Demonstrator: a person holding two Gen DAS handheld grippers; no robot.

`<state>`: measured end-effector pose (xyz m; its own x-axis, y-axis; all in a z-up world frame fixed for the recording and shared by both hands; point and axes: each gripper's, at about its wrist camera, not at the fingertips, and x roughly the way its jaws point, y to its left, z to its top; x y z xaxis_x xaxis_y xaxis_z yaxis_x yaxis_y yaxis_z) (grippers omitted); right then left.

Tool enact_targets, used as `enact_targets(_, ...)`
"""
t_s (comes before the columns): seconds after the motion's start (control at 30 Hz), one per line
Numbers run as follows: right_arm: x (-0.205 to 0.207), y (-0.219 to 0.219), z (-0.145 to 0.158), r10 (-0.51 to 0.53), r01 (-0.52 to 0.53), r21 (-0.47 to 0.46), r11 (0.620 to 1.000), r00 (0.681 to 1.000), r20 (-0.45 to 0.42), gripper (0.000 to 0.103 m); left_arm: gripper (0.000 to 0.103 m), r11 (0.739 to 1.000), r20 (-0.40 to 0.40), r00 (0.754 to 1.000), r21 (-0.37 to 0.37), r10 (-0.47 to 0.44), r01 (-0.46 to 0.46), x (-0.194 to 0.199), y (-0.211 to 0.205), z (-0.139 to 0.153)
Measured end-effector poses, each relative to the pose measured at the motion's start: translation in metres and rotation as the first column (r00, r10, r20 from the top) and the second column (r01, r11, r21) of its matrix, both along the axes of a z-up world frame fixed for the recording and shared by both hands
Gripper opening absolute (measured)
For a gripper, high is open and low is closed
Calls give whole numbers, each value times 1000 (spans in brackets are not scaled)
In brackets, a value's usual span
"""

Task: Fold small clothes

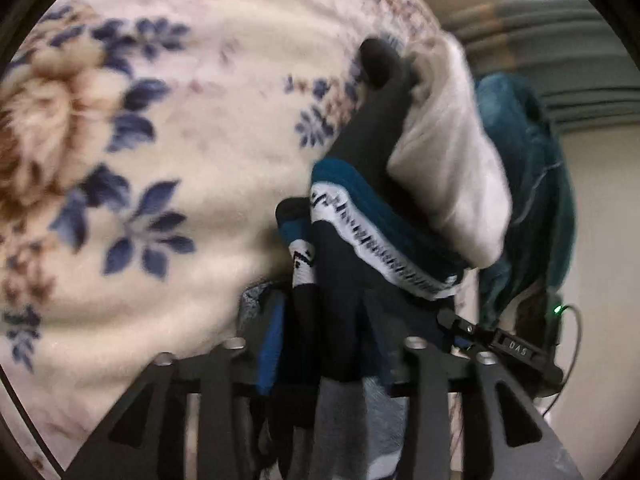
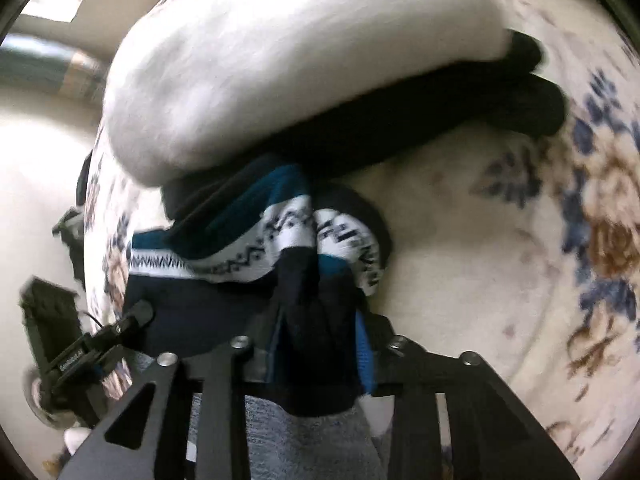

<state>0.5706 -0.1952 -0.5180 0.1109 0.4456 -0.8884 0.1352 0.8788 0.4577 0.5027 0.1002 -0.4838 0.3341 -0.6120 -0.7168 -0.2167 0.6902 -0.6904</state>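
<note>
both views are smeared by motion blur, and bunched cloth fills the gap between each gripper's fingers, so the fingertips themselves are buried and hard to make out. the left gripper has its jaws drawn in tight on a gathered fold of the patterned knit garment, a soft navy and teal piece with a white band of dark zigzag motifs. the right gripper is likewise pinched closed on the same garment, which hangs stretched between the two over the floral blanket. a heathered grey stretch of it droops below the fingers in both views; its lower edge is cut off by the frame.

a black sock-like piece, long and rounded at the end, lies against the garment's upper edge, and a fluffy white cloth rests on top of it; where one ends under the other is hidden. the blanket is plush cream with blue leaves and tan blooms. a teal fabric hangs at the far right of the left view, its shape unclear.
</note>
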Motion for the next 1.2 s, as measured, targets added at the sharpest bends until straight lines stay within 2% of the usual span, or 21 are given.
enact_targets(0.03,-4,-8,6,-17,17,18,1000,1000,9,40,58,1000,14,1000,-1,-3,3,-9,3,6)
enact_targets(0.07,-12,-17,13,-25,24,40,999,1000,18,48,58,1000,24,1000,0,-8,8,-19,5,11)
enact_targets(0.1,-20,-25,17,-23,22,71,997,999,23,50,60,1000,26,999,-1,-22,22,-31,5,15)
enact_targets(0.13,-31,-33,19,-19,16,106,994,1000,19,52,69,999,18,999,-2,-36,36,-44,4,16)
enact_targets(0.2,-55,-48,15,-13,16,135,991,1000,-21,68,76,998,-4,998,-12,-55,55,-70,-4,16)
enact_targets(0.23,-70,-55,8,-12,20,156,987,999,-50,70,81,998,-14,999,-23,-53,53,-85,-3,14)
enact_targets(0.3,-95,-61,-2,-3,19,170,985,996,-94,82,88,999,-16,999,-32,-43,42,-110,-7,17)
enact_targets(0.43,-126,-75,-16,-27,50,190,980,993,-119,92,92,995,-38,998,-77,53,-56,-176,-28,18)
enact_targets(0.5,-127,-77,-21,-53,78,227,971,992,-115,103,92,985,-38,995,-141,91,-96,-193,-47,13)
enact_targets(0.6,-125,-92,-31,-64,99,299,949,990,-125,103,94,981,6,991,-138,137,-135,-195,-70,-2)
enact_targets(0.7,-103,-81,-43,-27,87,356,931,985,-170,103,94,959,-67,970,-152,234,-241,-179,-76,-24)
enact_targets(0.73,-91,-76,-47,0,70,382,921,984,-179,103,95,946,-86,958,-161,272,-283,-182,-73,-22)
enact_targets(0.8,-70,-67,-50,50,26,396,918,982,-181,103,95,931,-62,949,-183,310,-316,-187,-70,-7)
enact_targets(0.87,-47,-55,-48,103,-27,407,913,981,-166,103,95,939,-33,951,-148,308,-310,-197,-70,14)
enact_targets(0.93,-30,-46,-48,138,-62,405,912,977,-162,103,95,945,-39,953,-126,299,-302,-207,-71,21)
enact_targets(1.1,-10,-31,-52,209,-130,384,914,963,-170,103,95,933,-110,950,-189,291,-307,-205,-95,-19)
enact_targets(1.2,-3,-20,-61,229,-149,368,918,956,-185,103,95,904,-140,935,-243,325,-351,-188,-105,-45)
